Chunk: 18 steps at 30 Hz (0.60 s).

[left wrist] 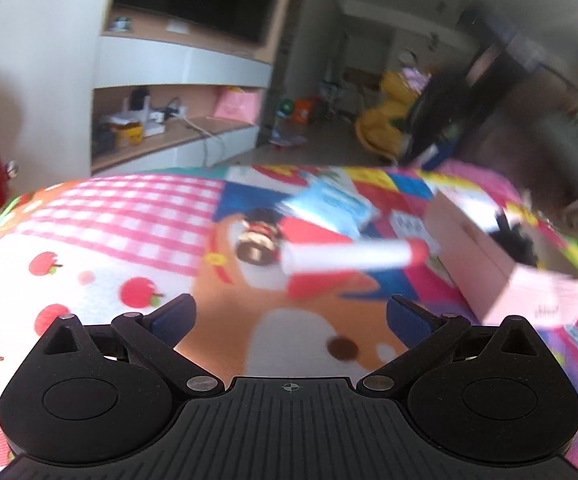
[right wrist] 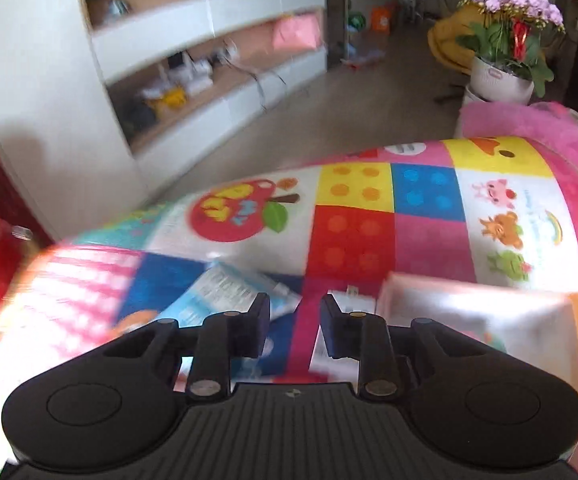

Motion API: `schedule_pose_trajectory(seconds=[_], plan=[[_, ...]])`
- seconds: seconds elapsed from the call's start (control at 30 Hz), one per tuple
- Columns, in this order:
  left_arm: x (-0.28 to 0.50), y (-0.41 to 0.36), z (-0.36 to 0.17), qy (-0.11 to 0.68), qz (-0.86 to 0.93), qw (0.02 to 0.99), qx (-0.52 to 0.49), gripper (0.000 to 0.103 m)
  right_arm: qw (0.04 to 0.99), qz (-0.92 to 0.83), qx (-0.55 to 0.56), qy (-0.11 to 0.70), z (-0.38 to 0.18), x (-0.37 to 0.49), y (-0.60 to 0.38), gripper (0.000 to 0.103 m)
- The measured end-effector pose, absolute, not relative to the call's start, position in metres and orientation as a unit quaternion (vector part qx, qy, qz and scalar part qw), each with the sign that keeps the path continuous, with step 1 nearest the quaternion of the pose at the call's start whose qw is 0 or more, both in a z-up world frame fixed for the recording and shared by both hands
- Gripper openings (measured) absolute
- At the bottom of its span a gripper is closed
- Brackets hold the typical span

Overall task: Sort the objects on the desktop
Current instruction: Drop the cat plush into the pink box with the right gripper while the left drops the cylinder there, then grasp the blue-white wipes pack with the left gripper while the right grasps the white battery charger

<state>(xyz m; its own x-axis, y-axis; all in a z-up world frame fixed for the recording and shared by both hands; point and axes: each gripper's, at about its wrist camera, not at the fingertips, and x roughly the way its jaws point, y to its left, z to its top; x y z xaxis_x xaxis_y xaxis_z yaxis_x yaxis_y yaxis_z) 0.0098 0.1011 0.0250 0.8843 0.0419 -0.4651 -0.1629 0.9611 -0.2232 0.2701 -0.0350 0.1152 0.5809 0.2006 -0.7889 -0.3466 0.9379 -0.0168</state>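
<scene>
A red-and-white tube (left wrist: pixel 353 258) is seen lying on its side on the patterned blanket (left wrist: pixel 129 216), ahead of the left gripper (left wrist: pixel 291 312) and clear of its fingers, which are spread wide with nothing between them; a light-blue packet (left wrist: pixel 329 204) is found just behind the tube, and a pink box (left wrist: pixel 485 260) to its right; the right gripper (right wrist: pixel 295 320) is held with its fingers somewhat apart and empty, the blue packet (right wrist: pixel 229 288) lying just beyond its left finger; much is blurred.
</scene>
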Motion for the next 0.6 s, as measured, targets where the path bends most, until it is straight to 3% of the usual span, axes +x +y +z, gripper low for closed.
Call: schedule_pose_trajectory(seconds=[0.17,0.3,0.37,0.6], plan=[[0.005,0.119,0.027,0.214,0.067,0.959,-0.176,0.103,0.869,0.071,-0.147,0.467,0.063,0.33,0.0,0.026],[0.004,0.119,0.026,0.215,0.06,0.958,-0.181,0.103,0.846,0.062,-0.179,0.498,0.044,0.342,-0.003,0.015],[0.003,0.118,0.027,0.216,0.055,0.958,-0.182,0.103,0.837,0.082,-0.189,0.507,0.044,0.33,-0.006,0.011],[-0.004,0.109,0.035,0.217,0.04,0.962,-0.158,0.103,0.801,0.169,-0.178,0.546,0.052,0.249,-0.025,0.01]])
